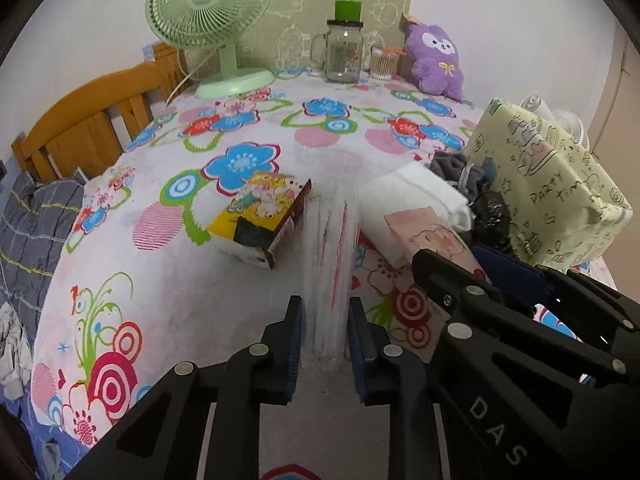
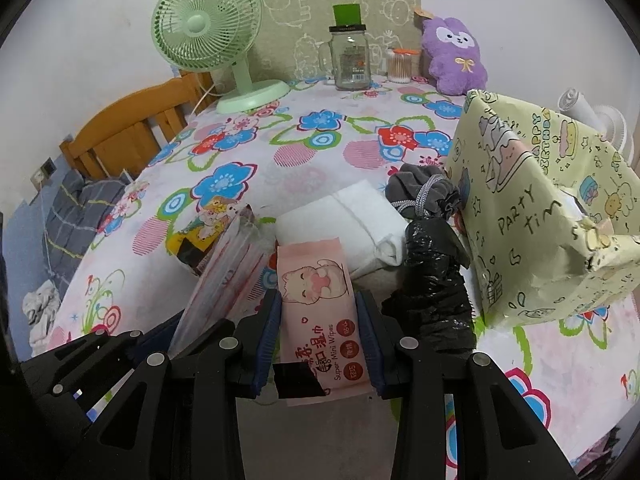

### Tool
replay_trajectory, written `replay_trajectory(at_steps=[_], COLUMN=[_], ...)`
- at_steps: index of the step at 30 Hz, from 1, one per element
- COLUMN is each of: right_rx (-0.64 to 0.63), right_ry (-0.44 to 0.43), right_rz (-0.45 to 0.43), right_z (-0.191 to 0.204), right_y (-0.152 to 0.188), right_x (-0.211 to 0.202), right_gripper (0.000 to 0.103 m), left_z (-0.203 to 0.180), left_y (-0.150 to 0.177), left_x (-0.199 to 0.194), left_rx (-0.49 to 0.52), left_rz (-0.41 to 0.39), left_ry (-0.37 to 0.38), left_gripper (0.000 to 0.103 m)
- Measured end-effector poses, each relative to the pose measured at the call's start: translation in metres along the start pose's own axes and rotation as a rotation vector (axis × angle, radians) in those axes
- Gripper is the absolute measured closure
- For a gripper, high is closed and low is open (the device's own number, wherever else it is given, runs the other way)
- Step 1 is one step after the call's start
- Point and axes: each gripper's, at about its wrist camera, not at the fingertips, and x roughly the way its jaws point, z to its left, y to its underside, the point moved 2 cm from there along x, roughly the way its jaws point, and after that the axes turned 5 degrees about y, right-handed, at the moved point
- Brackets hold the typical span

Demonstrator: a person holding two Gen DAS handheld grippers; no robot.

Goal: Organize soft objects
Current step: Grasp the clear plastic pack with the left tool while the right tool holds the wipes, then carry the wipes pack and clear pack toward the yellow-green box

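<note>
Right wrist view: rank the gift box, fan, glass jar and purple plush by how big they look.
Gift box, though nearness inflates it.
Fan.
Purple plush and glass jar look too alike to rank.

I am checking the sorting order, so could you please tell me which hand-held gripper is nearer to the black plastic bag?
Right. The right hand-held gripper, shut on the pink wipes pack, sits right beside the black plastic bag. The left hand-held gripper, gripping a clear packet, is farther off.

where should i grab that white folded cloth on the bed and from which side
Grip the white folded cloth by its left edge, coming from the left: bedsheet is bare there. The wipes pack covers its near edge; the grey pouch and black bag crowd its right.
</note>
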Motion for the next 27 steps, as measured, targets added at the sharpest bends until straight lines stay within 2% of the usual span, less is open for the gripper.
replay_trajectory(at_steps=[27], right_rx=[-0.019], right_ry=[-0.003], right_rz=[-0.200], right_z=[-0.013], right_y=[-0.030], right_x=[-0.089], right_gripper=[0.061], left_z=[-0.030], left_y=[-0.028], left_x=[-0.080], left_rx=[0.009], left_rz=[-0.198], left_ry=[-0.008], left_gripper=[0.083])
